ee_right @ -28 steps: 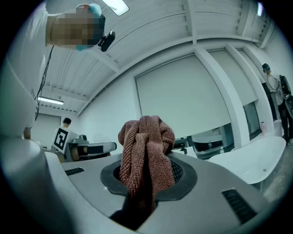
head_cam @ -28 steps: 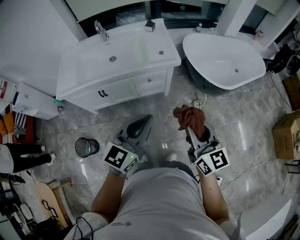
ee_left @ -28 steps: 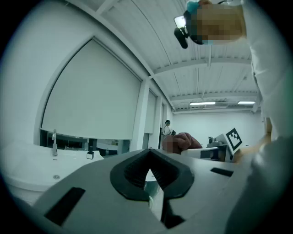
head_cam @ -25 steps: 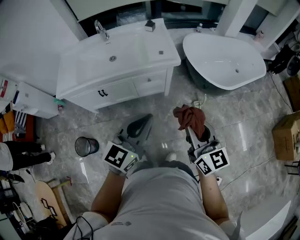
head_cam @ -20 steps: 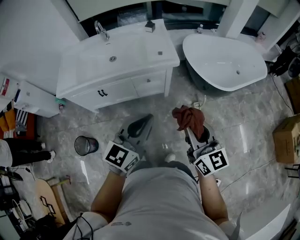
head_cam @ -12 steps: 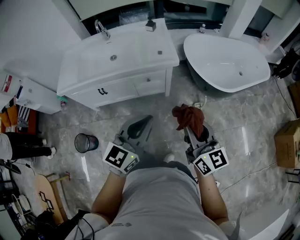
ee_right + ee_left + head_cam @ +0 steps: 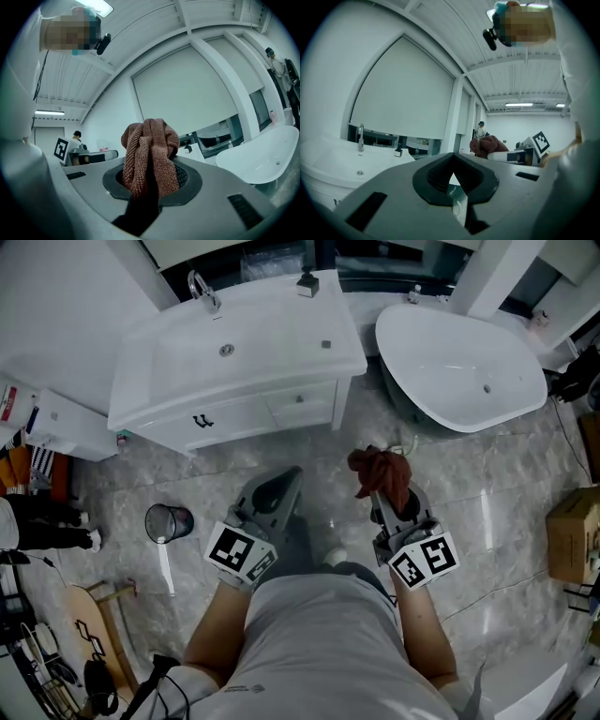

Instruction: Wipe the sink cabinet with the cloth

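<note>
The white sink cabinet (image 7: 234, 413) stands ahead of me in the head view, with a basin top (image 7: 248, 329), a chrome tap (image 7: 202, 287) and two drawers. My right gripper (image 7: 386, 491) is shut on a bunched reddish-brown cloth (image 7: 380, 471), which fills its jaws in the right gripper view, cloth (image 7: 149, 154). My left gripper (image 7: 277, 493) is shut with nothing in it; its jaws meet in the left gripper view (image 7: 452, 180). Both grippers hang over the floor, well short of the cabinet front.
A white freestanding bathtub (image 7: 459, 362) sits right of the cabinet. A small black bin (image 7: 169, 521) stands on the marble floor at the left. A cardboard box (image 7: 572, 535) is at the right edge. A white unit (image 7: 66, 423) is left of the cabinet.
The view has shifted slightly toward the cabinet; both grippers keep their places relative to me, the cloth still held in the right one.
</note>
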`<state>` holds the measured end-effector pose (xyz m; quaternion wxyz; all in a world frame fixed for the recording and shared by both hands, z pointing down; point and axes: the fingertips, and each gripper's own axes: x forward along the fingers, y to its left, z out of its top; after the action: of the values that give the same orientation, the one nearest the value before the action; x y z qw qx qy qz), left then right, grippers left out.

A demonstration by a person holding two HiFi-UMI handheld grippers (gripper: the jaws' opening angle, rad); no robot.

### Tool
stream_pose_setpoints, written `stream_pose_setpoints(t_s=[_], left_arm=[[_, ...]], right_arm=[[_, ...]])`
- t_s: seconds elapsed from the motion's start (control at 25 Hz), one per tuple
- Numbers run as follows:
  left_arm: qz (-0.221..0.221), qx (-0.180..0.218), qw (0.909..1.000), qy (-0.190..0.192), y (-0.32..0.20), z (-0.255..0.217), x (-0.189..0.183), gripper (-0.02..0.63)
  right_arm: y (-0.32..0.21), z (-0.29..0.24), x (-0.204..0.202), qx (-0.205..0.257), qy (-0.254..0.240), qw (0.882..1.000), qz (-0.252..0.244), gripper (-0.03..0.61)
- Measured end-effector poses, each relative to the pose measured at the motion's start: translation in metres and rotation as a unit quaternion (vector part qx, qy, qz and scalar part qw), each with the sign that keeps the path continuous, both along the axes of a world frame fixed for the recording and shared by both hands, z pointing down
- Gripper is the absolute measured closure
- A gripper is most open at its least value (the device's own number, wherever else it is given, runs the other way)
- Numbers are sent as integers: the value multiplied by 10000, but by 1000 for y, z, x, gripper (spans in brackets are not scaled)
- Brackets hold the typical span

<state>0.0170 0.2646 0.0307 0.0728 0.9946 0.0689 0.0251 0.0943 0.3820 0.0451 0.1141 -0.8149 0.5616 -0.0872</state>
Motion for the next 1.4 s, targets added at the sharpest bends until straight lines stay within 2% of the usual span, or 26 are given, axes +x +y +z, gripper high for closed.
stream_pose_setpoints(t_s=[0.44, 0.64, 0.8, 1.16, 1.4], left_arm=[[-17, -222, 9996, -173, -114, 18, 51, 603], [236, -271, 9992, -162, -158, 22, 65, 603], [151, -305, 9992, -208, -193, 33, 71, 603], [-143, -226, 9983, -516, -220, 52, 74, 603], [-612, -286, 9953, -697, -218, 74, 79, 603]], right_arm=[[-111, 12, 55, -330, -155, 9993, 38, 472], [-165, 17, 68, -450, -213, 9987, 43, 472], [-198, 21, 74, -502, -251, 9984, 18, 472], [-218, 62, 95, -1042, -580, 9928, -104, 472], [-215, 98, 110, -1474, -859, 9837, -572, 472]])
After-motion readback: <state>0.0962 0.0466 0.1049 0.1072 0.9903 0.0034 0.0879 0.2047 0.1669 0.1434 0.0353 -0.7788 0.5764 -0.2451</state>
